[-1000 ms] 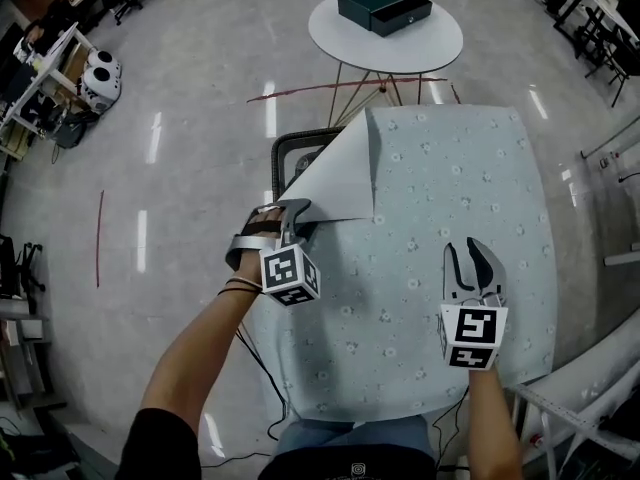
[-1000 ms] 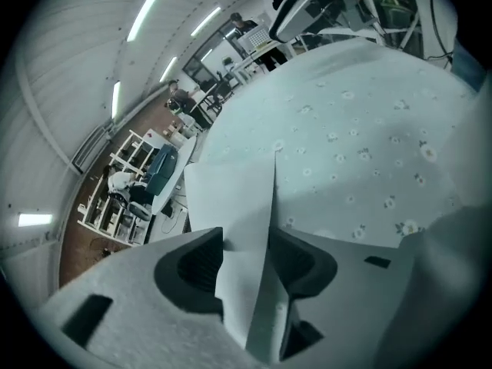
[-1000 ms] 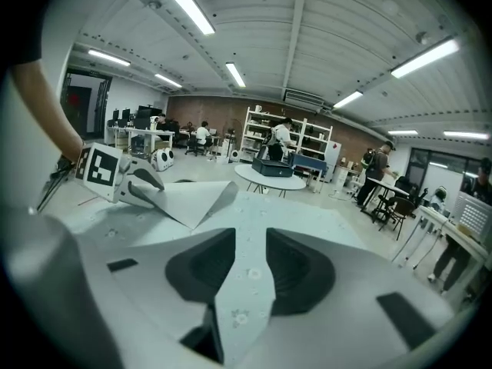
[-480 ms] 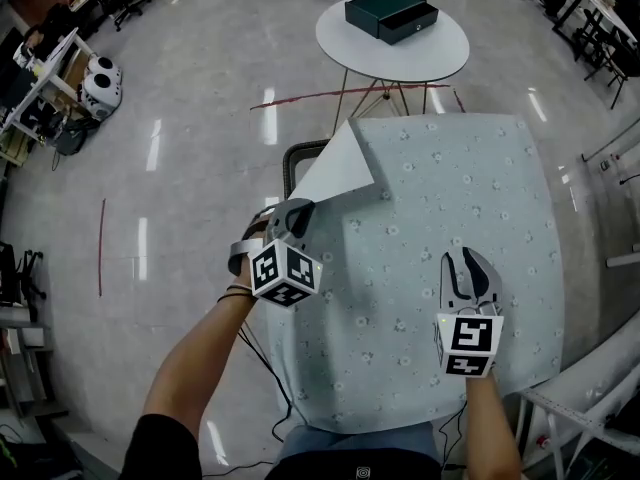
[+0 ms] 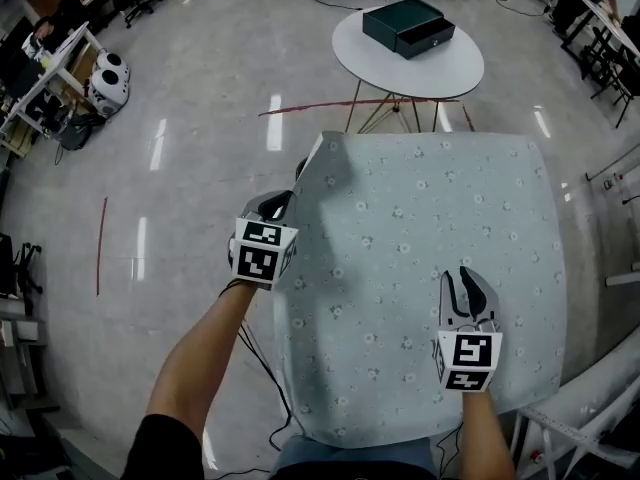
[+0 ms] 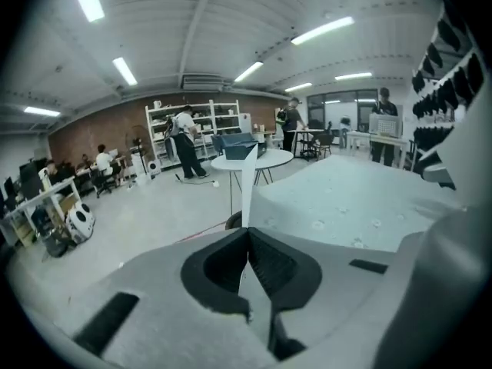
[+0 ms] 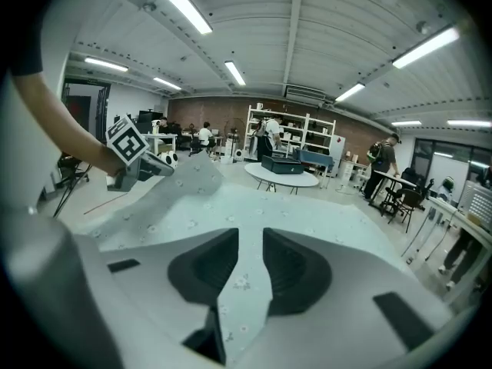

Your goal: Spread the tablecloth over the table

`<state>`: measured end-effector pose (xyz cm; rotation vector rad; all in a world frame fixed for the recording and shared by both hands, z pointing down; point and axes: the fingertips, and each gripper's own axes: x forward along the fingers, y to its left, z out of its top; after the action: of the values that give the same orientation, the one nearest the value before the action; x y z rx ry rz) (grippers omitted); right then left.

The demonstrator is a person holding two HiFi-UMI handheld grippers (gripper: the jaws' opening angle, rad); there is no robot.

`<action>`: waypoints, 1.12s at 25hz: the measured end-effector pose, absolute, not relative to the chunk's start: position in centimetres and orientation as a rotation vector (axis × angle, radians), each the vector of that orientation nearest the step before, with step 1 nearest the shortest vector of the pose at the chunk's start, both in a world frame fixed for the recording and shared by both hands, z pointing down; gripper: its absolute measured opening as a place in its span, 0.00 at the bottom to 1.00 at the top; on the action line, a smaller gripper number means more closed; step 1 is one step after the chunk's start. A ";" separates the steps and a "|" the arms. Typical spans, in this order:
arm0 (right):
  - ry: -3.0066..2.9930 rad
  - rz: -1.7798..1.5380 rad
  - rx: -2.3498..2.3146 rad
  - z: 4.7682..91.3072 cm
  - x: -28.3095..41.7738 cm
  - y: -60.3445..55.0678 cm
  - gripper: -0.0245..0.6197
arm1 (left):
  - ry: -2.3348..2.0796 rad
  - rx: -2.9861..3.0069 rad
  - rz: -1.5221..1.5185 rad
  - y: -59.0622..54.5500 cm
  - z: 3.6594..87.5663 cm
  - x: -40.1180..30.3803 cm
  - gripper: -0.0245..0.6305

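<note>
A pale blue flowered tablecloth [image 5: 430,228] lies printed side up over the table. Its far-left part is lifted off the table. My left gripper [image 5: 282,206] is at the cloth's left edge and is shut on it. In the left gripper view a thin fold of cloth [image 6: 248,179] stands up out of the shut left gripper [image 6: 247,233]. My right gripper [image 5: 463,276] hovers low over the cloth's near right part. In the right gripper view the right gripper [image 7: 250,244] has its jaws apart. They have just been closing, and only flat cloth [image 7: 307,206] shows below them.
Beyond the table stands a round white table [image 5: 445,68] with a dark green box [image 5: 408,26] on it. A red line [image 5: 350,103] crosses the shiny floor. A cable [image 5: 262,363] trails down at the cloth's near left. Shelves, desks and people are far off.
The folded-back corner with its white underside has been pulled out to the left and now shows its printed side. My left gripper shut on the cloth edge, rolled and moved left and up.
</note>
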<state>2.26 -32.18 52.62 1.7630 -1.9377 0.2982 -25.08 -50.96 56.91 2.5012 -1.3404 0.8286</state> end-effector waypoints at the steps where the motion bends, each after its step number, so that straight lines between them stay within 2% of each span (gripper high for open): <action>1: -1.940 0.302 1.762 52.6 2.2 -32.2 0.20 | -1.353 2.468 0.802 -51.4 57.2 -25.6 0.05; 8: -1.930 0.322 1.763 52.8 2.8 -31.5 0.20 | -1.404 2.228 0.601 -53.3 59.4 -28.5 0.06; 11: -1.919 0.330 1.768 52.9 3.1 -31.1 0.20 | -1.383 2.221 0.628 -52.7 60.2 -28.4 0.21; 15: -1.920 0.343 1.781 52.6 3.1 -30.2 0.20 | -1.388 2.226 0.626 -51.3 60.0 -28.3 0.24; 28: -2.025 0.409 1.770 49.5 4.4 -27.4 0.25 | -1.417 2.375 0.437 -43.0 50.8 -24.9 0.29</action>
<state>4.42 -27.41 49.45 1.7704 -2.0253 0.4087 -24.87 -43.03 50.82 2.3746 -1.4170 0.4366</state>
